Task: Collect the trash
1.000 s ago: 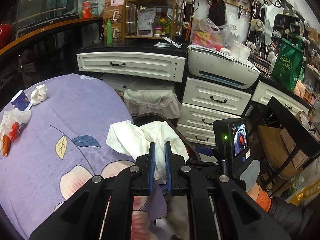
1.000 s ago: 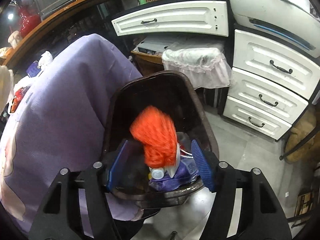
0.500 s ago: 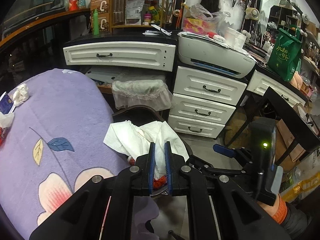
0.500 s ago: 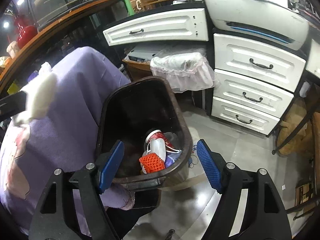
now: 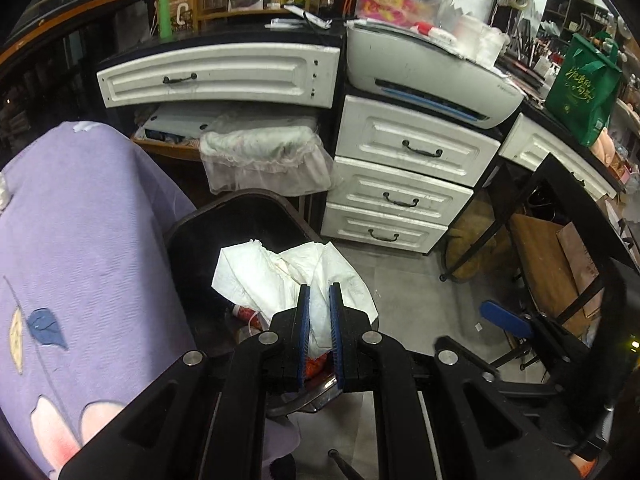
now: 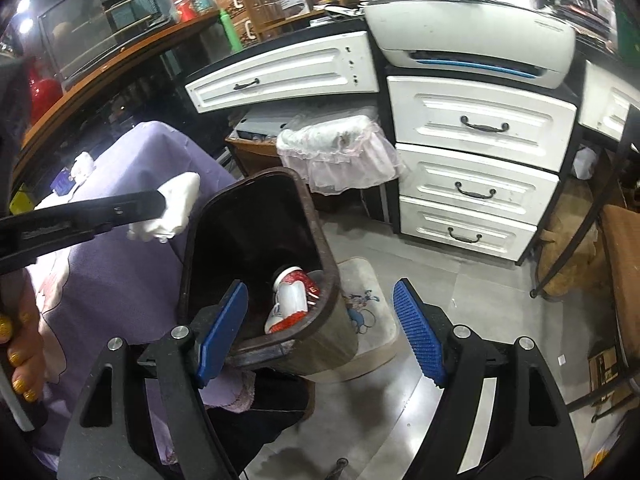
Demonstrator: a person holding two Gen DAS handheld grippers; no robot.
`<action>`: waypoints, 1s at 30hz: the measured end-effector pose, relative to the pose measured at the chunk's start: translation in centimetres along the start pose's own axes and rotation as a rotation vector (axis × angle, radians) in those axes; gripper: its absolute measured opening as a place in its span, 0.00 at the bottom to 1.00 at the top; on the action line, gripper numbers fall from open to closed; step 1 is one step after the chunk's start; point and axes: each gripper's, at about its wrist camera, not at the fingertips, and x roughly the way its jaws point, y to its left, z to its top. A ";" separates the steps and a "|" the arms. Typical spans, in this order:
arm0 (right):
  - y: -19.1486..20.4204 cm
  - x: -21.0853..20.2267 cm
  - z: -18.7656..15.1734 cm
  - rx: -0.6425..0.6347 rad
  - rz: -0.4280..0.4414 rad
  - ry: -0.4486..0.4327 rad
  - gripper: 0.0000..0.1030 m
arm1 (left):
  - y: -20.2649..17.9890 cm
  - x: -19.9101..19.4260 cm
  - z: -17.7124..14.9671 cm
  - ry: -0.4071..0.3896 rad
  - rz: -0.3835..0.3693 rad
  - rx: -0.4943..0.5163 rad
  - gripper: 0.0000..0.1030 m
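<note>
My left gripper [image 5: 319,320] is shut on a crumpled white tissue [image 5: 272,276] and holds it over the mouth of the dark brown trash bin [image 5: 256,196]. From the right wrist view the same tissue [image 6: 176,208] hangs at the tip of the left gripper's black fingers [image 6: 100,212], beside the bin's left rim [image 6: 192,240]. My right gripper [image 6: 320,332] is open above the bin's near edge, with nothing gripped. A red and white cup [image 6: 292,292] lies among the trash at the bin's bottom.
A table under a purple flowered cloth [image 5: 80,240] stands left of the bin, with a tissue wad [image 6: 82,164] on it. White drawers [image 5: 400,196], a printer [image 5: 432,80] and a lace-covered basket [image 5: 260,156] stand behind. A floor mat [image 6: 368,304] lies right of the bin.
The orange net item left my right gripper and dropped into the bin; the right jaws widened and drew back. My left gripper carried the tissue from above the table to over the bin.
</note>
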 end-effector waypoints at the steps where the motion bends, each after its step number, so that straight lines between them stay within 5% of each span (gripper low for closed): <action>1: -0.2 0.0 0.0 0.005 -0.003 0.000 0.73 | 0.0 0.2 0.1 0.003 0.005 -0.001 0.10; 6: -1.2 -0.2 -0.2 0.025 -0.015 0.003 0.73 | 0.2 1.6 0.3 0.031 0.008 -0.014 0.17; 11: -1.7 -0.3 -0.4 0.036 -0.020 0.007 0.73 | 0.5 1.7 0.6 0.013 0.005 -0.021 0.55; 20: -1.5 -0.9 -0.2 0.042 -0.019 -0.010 0.73 | -0.5 -0.9 0.8 -0.095 -0.062 0.014 0.83; 30: -0.2 -2.1 0.5 0.025 -0.009 -0.034 0.74 | -0.6 -7.3 -0.3 -0.260 -0.046 0.068 0.95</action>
